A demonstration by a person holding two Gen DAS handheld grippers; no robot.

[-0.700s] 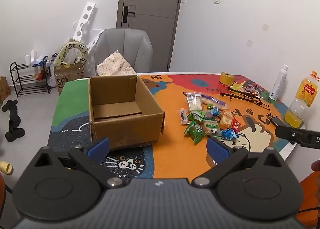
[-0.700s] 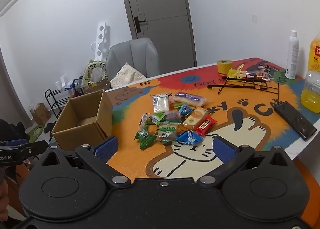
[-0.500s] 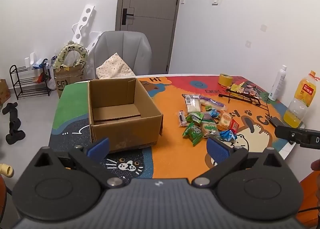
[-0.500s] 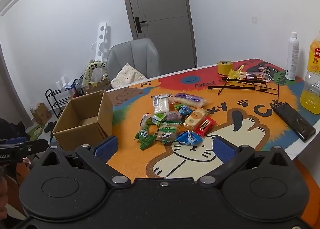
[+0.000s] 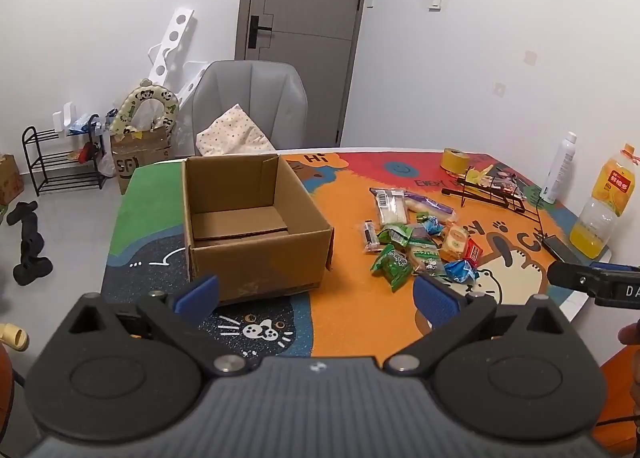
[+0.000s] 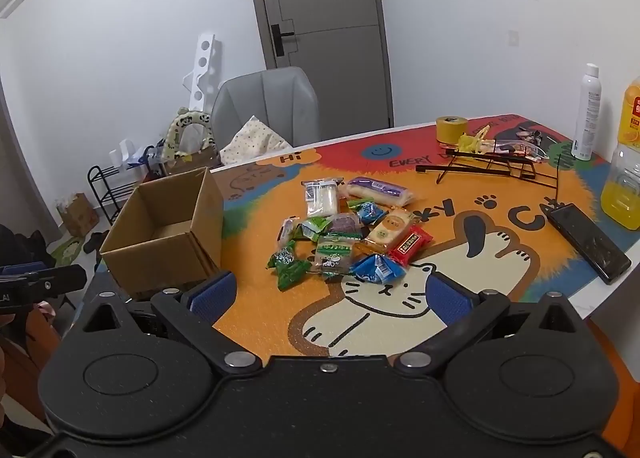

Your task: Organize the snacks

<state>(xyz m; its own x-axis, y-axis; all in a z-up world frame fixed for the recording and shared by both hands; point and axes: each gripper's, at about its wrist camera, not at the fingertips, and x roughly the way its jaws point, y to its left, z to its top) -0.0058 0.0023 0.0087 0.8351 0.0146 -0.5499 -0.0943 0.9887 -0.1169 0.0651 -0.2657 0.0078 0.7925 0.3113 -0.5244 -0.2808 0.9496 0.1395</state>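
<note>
An open cardboard box [image 5: 256, 226] [image 6: 168, 234] stands empty on the left of the colourful table mat. To its right lies a heap of wrapped snacks [image 5: 420, 242] [image 6: 348, 234]: green, blue, red and beige packets, a clear pack and a purple bar. My left gripper [image 5: 316, 294] hovers open above the near table edge, in front of the box, nothing between its blue pads. My right gripper [image 6: 328, 298] is open too, held short of the snack heap with nothing in it.
A black wire rack [image 6: 492, 166], a yellow tape roll [image 6: 452, 130], a white spray bottle [image 6: 586, 114], an orange juice bottle [image 6: 626, 162] and a black phone [image 6: 584, 242] sit on the right side. A grey chair [image 5: 248, 102] stands behind the table.
Both views have drawn back and risen slightly, so the box and snacks sit a little farther away. Both grippers stay open.
</note>
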